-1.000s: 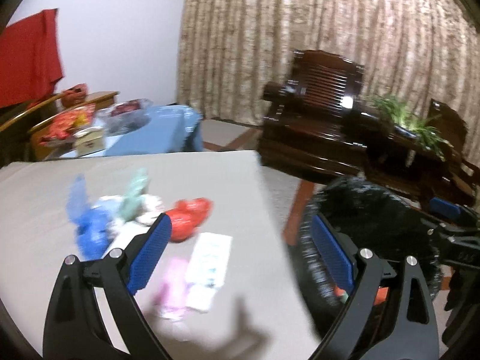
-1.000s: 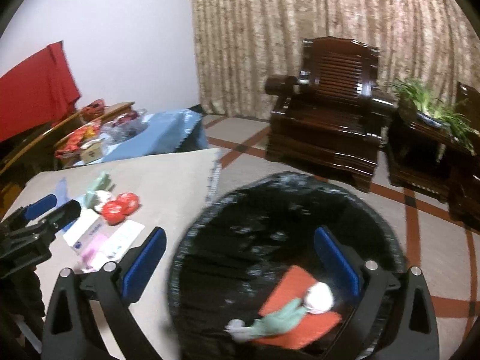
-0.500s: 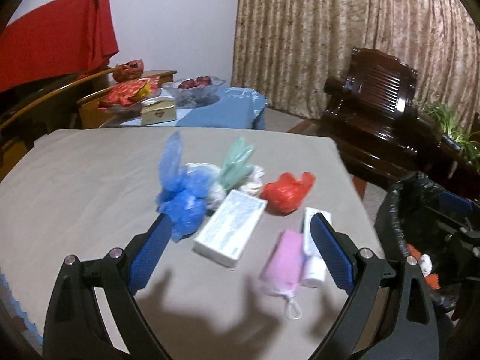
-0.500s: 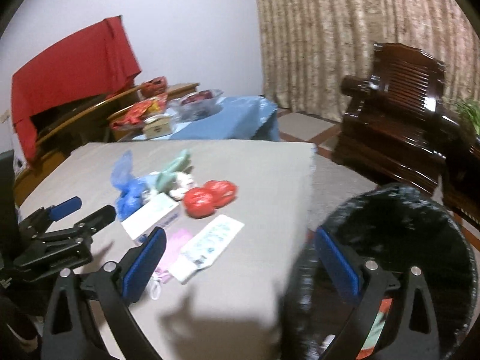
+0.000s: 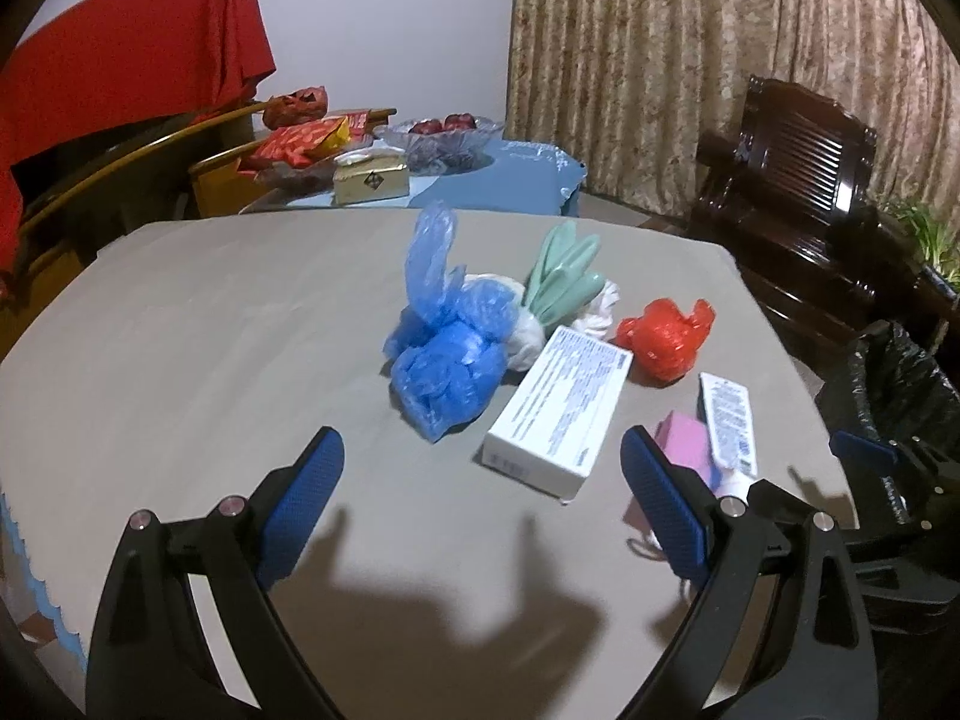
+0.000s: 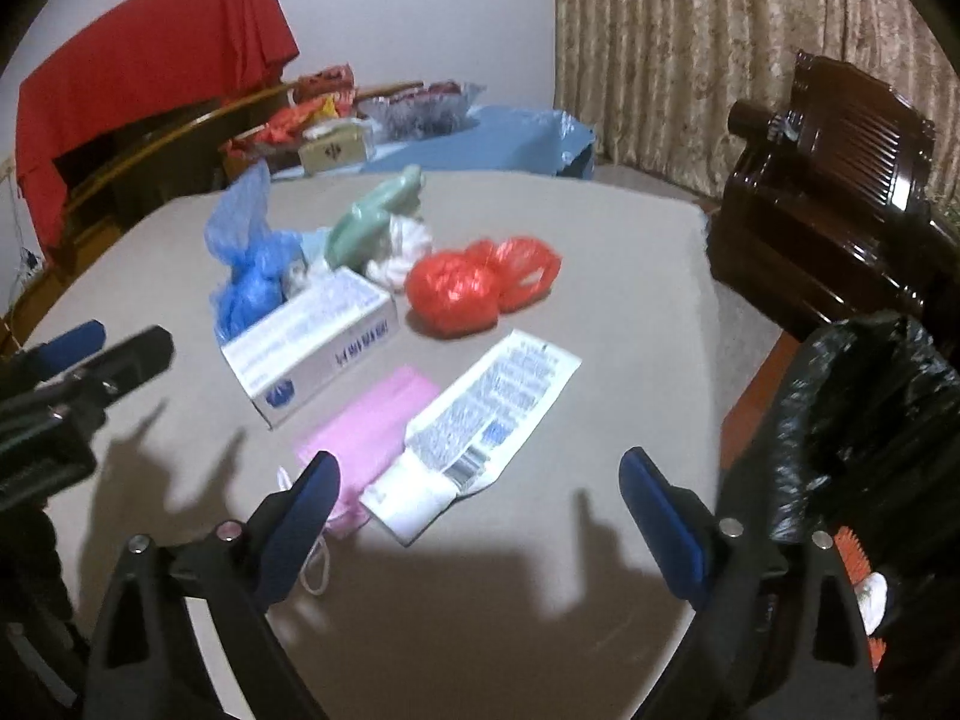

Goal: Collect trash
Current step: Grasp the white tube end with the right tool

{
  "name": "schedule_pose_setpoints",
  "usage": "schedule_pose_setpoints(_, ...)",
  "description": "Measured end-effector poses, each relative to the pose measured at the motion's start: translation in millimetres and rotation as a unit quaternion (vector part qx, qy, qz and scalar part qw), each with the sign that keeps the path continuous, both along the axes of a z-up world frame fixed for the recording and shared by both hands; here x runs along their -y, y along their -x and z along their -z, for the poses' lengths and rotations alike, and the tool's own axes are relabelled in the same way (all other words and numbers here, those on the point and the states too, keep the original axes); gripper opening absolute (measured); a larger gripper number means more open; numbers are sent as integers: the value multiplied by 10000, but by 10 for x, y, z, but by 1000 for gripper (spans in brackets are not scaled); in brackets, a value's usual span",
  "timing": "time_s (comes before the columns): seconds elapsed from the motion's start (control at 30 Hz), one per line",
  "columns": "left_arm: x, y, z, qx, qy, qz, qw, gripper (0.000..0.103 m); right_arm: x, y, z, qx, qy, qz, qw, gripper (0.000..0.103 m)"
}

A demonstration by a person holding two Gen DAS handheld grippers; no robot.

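Left gripper [image 5: 480, 504]: the jaws stand wide apart and hold nothing, above the near part of the table.
Right gripper [image 6: 480, 510]: the jaws are also spread wide and empty; the white tube lies just in front of them.
White tube [image 6: 480, 423]: flat on the table, touching the pink pouch [image 6: 372, 438] on its left.
White box [image 5: 561, 411]: lies in front of the left gripper, between the blue plastic bag [image 5: 447, 354] and the tube.
Red plastic bag [image 5: 666, 339]: behind the box and tube, on the table.
Green and white bundle [image 5: 564, 279]: behind the box, beside the blue bag.
Table [image 5: 198, 324]: covered in grey cloth.
Black bin bag [image 6: 864, 414]: at the right edge of the table, open, with some trash inside.
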State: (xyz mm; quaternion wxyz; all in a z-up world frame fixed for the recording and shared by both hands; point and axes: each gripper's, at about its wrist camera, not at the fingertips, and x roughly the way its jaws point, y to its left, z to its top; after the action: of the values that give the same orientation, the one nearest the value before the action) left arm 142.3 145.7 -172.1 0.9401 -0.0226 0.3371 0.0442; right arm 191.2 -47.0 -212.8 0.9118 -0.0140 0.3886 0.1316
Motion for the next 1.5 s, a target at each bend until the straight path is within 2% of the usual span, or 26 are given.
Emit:
schedule_pose_setpoints(0.37, -34, -73, 151, -150, 8, -28, 9999, 91, -83, -142, 167, -223, 129, -106, 9996, 91)
schedule_pose_setpoints(0.6, -18, -90, 182, -167, 46, -15, 9998, 91, 22, -101, 62, -198, 616, -105, 9979, 91)
schedule_pose_setpoints(0.77, 17, -92, 204, -172, 55, -2, 9998, 91, 110, -107, 61, -322, 410, -53, 9986, 91)
schedule_pose_setpoints(1.03, -22, -102, 194, -133, 54, -51, 9999, 91, 28, -238, 233, -656, -22, 225, 9976, 71)
schedule_pose_setpoints(1.07, -25, -100, 192, -134, 50, -46, 9999, 91, 17, -243, 231, -610, -20, 231, 9979, 67)
schedule_pose_setpoints(1.1, -25, -100, 193, -132, 50, -44, 9999, 91, 9, -241, 223, -603, -33, 165, 9980, 52)
schedule_pose_setpoints(1.13, -26, -101, 195, -137, 52, -40, 9999, 91, 4, -240, 212, -612, -20, 127, 9980, 42)
schedule_pose_setpoints(1.23, -36, -102, 193, -157, 77, -28, 9998, 91, 49, -223, 188, -690, -56, 51, 9976, 30)
schedule_pose_setpoints(1.4, 2, -80, 201, -161, 85, 24, 9998, 91, 97, -157, 184, -737, -11, -19, 9973, 31)
schedule_pose_setpoints(1.5, 13, -78, 195, -162, 81, 35, 9998, 91, 103, -176, 165, -677, -113, 3, 9976, 44)
